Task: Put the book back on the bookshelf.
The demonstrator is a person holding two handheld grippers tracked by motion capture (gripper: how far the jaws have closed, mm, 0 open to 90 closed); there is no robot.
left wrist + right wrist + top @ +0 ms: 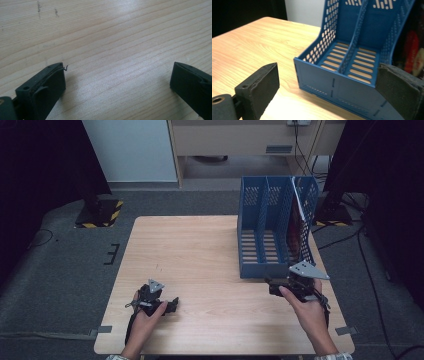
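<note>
The blue file rack [276, 227] stands at the upper right of the high view, near the counter's [200, 250] far and right edges, with dark and red contents in its rightmost slot. The right tongs [274, 286], jaws spread wide and released, sit just before the rack's low front wall. The left tongs [172, 304], also spread and grasping nothing, lie at lower left over bare wood.

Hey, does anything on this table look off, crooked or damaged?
Mostly tidy. The blue plastic three-slot file rack stands upright and square on the light wooden table. One small oddity: the left gripper has a frayed thread curling off the pad edge of one black finger. Nothing spilled.
</note>
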